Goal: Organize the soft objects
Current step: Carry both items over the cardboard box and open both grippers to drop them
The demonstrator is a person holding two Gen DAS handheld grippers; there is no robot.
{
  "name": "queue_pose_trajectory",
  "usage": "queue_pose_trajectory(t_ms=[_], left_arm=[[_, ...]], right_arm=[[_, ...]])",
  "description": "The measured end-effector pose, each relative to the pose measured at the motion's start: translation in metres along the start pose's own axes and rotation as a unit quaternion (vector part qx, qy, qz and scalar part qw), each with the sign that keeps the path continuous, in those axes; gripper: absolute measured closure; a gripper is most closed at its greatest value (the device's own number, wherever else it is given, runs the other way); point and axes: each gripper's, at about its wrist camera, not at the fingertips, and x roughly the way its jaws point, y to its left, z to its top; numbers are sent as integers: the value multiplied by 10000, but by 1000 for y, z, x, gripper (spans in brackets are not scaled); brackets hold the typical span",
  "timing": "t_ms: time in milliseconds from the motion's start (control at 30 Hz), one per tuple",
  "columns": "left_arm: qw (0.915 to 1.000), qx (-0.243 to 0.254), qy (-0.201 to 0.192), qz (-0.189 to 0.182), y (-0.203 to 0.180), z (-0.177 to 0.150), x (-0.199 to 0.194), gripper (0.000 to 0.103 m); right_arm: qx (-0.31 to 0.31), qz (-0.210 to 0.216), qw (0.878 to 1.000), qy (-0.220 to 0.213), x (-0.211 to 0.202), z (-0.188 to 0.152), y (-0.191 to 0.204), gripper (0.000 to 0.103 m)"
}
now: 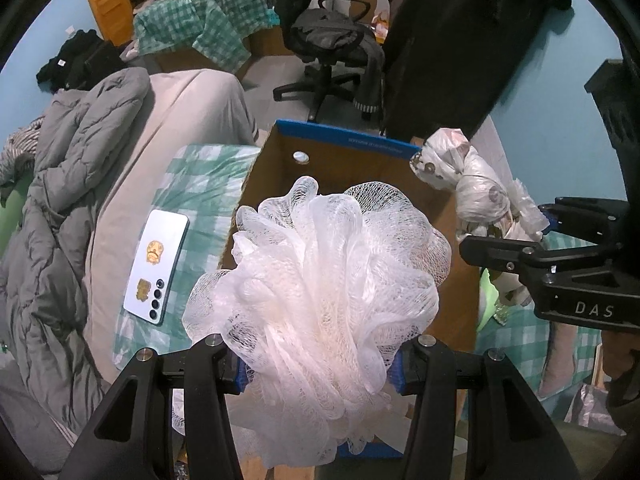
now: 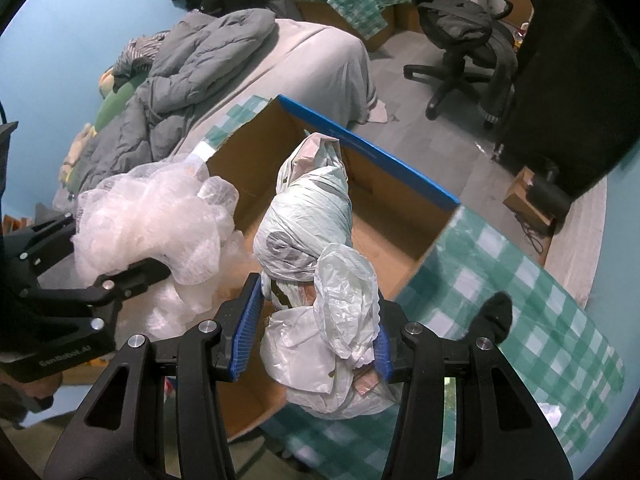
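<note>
My left gripper is shut on a white mesh bath pouf and holds it over an open cardboard box with a blue rim. My right gripper is shut on a bundle of wadded plastic bags, held above the same box. The bundle also shows in the left wrist view at the right, with the right gripper behind it. The pouf and left gripper show at the left of the right wrist view.
The box stands on a bed with a green checked cloth. A white phone lies on the cloth left of the box. A grey quilt lies on the bed. A black office chair stands on the floor behind. A black sock lies on the cloth.
</note>
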Motion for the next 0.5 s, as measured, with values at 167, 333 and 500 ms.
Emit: queue_pose_trajectory(t_ms=[167, 333, 500], left_arm=[[10000, 15, 71, -6, 6, -1, 10, 51], [9999, -18, 122, -8, 12, 0, 21, 51], [9997, -26, 249, -57, 16, -1, 30, 45]], right_arm=[[-33, -31, 10000, 86, 14, 6, 7, 54], [-15, -17, 9999, 158, 26, 11, 8, 54], [46, -38, 9998, 208, 35, 14, 8, 51]])
